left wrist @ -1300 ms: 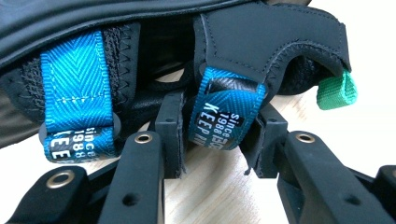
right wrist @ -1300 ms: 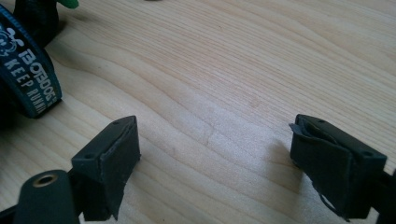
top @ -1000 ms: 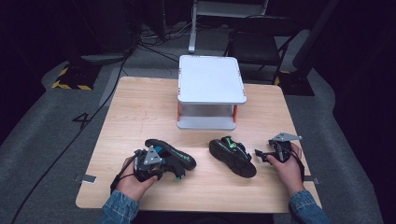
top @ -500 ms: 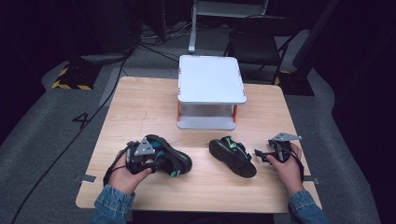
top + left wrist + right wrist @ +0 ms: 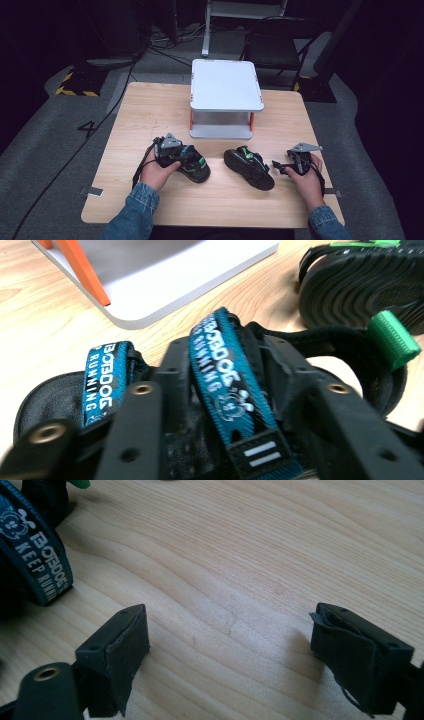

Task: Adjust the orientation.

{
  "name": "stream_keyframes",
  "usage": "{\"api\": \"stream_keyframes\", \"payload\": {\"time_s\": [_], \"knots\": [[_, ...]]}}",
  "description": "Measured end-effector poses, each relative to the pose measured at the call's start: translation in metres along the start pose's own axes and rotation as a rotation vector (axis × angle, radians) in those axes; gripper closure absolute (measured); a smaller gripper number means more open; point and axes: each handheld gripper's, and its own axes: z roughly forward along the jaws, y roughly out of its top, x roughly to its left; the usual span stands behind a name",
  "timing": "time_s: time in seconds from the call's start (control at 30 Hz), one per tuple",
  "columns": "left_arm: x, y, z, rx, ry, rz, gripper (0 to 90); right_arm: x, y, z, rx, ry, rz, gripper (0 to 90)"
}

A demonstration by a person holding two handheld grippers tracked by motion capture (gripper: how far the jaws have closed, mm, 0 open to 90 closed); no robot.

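Two black sandals with teal straps and green tabs lie on the wooden table [image 5: 150, 110]. My left gripper [image 5: 180, 155] sits over the left sandal [image 5: 192, 167]. In the left gripper view its jaws [image 5: 230, 355] straddle that sandal's teal strap [image 5: 225, 370]. They have just been opening, with the strap still between the pads. The right sandal [image 5: 248, 167] lies sole-up in the middle; its sole [image 5: 360, 285] also appears in the left gripper view. My right gripper [image 5: 278, 166] rests just right of it, open [image 5: 230, 630], with bare wood between its pads and a teal strap [image 5: 35, 555] off to the left.
A white two-level stand [image 5: 226, 85] with orange posts stands at the table's far middle, its base [image 5: 165, 285] just beyond the left sandal. Dark floor with cables and a chair surrounds the table.
The left hand and gripper have moved away from the person, toward the stand, and now sit over the left sandal. The right hand and right sandal have not moved.
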Motion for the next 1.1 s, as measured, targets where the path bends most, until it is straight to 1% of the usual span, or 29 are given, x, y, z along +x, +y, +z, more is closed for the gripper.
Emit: {"api": "stream_keyframes", "payload": {"time_s": [0.03, 0.07, 0.17, 0.23, 0.27, 0.33, 0.37, 0.43, 0.5, 0.53, 0.57, 0.6, 0.63, 0.67, 0.7, 0.73, 0.77, 0.8, 0.83, 0.87, 0.9, 0.97, 1.03, 1.07, 1.1], "knots": [[-0.003, 0.002, -0.002, -0.002, 0.036, 0.007, 47.1, 0.0, 0.0, 0.0, 0.001, 0.002, -0.003, 16.1], [-0.005, 0.003, -0.004, -0.016, 0.052, 0.006, 42.8, 0.0, 0.0, -0.001, 0.002, 0.005, -0.005, 16.1], [-0.01, 0.008, -0.014, -0.052, 0.058, -0.001, 37.2, 0.001, -0.001, -0.001, 0.002, 0.006, -0.005, 16.0], [-0.017, 0.013, -0.023, -0.079, 0.057, 0.006, 35.2, 0.001, -0.001, -0.001, 0.002, 0.006, -0.006, 16.1], [-0.02, 0.015, -0.027, -0.088, 0.047, 0.02, 35.5, 0.001, -0.001, -0.001, 0.002, 0.006, -0.006, 16.0], [-0.027, 0.018, -0.031, -0.096, 0.015, 0.018, 35.7, 0.001, -0.001, -0.001, 0.002, 0.007, -0.006, 16.0], [-0.031, 0.019, -0.032, -0.097, -0.01, 0.018, 35.7, 0.001, -0.001, -0.001, 0.003, 0.008, -0.006, 16.0], [-0.041, 0.021, -0.031, -0.072, -0.047, 0.045, 35.5, 0.001, -0.001, -0.001, 0.002, 0.01, -0.004, 16.0], [-0.05, 0.022, -0.028, -0.051, -0.086, 0.061, 35.5, 0.001, -0.001, -0.001, 0.002, 0.013, -0.004, 15.9], [-0.055, 0.022, -0.025, -0.032, -0.107, 0.071, 35.4, 0.001, 0.0, -0.001, 0.003, 0.012, -0.005, 15.9], [-0.058, 0.022, -0.022, -0.015, -0.112, 0.082, 35.8, 0.001, 0.0, -0.001, 0.002, 0.013, -0.006, 15.8], [-0.06, 0.021, -0.018, 0.009, -0.123, 0.082, 36.4, 0.0, 0.0, 0.0, 0.002, 0.014, -0.008, 15.8], [-0.061, 0.019, -0.015, 0.025, -0.121, 0.086, 38.7, 0.0, 0.0, 0.0, 0.001, 0.013, -0.007, 15.7], [-0.061, 0.018, -0.011, 0.047, -0.121, 0.089, 43.6, 0.0, 0.0, 0.0, 0.002, 0.013, -0.007, 15.8], [-0.06, 0.016, -0.009, 0.062, -0.109, 0.088, 47.9, 0.0, 0.0, 0.0, 0.002, 0.012, -0.009, 15.8], [-0.058, 0.015, -0.006, 0.064, -0.094, 0.084, 48.5, 0.0, 0.0, 0.0, 0.002, 0.013, -0.008, 15.8], [-0.056, 0.014, -0.005, 0.064, -0.086, 0.086, 53.6, 0.0, 0.0, 0.0, 0.002, 0.013, -0.009, 15.8], [-0.055, 0.014, -0.004, 0.061, -0.078, 0.105, 63.3, 0.0, 0.0, 0.0, 0.002, 0.013, -0.008, 15.8], [-0.054, 0.013, -0.003, 0.045, -0.079, 0.099, 69.7, 0.0, 0.0, 0.0, 0.002, 0.012, -0.008, 15.8], [-0.053, 0.013, -0.003, 0.032, -0.085, 0.093, 72.5, 0.0, 0.0, 0.0, 0.002, 0.012, -0.008, 15.8], [-0.053, 0.013, -0.003, 0.028, -0.088, 0.096, 77.9, 0.0, 0.0, 0.0, 0.002, 0.012, -0.008, 15.7], [-0.054, 0.015, -0.004, 0.017, -0.085, 0.13, 81.7, 0.001, 0.001, 0.001, 0.002, 0.013, -0.009, 15.7], [-0.057, 0.014, -0.006, 0.025, -0.096, 0.153, 83.8, 0.0, 0.001, 0.001, 0.001, 0.017, -0.011, 15.6], [-0.057, 0.014, -0.008, 0.025, -0.131, 0.178, 83.9, 0.0, 0.001, 0.001, 0.001, 0.018, -0.012, 15.6], [-0.058, 0.013, -0.01, 0.025, -0.164, 0.188, 84.2, 0.001, 0.002, 0.002, 0.002, 0.017, -0.011, 15.5]]}}
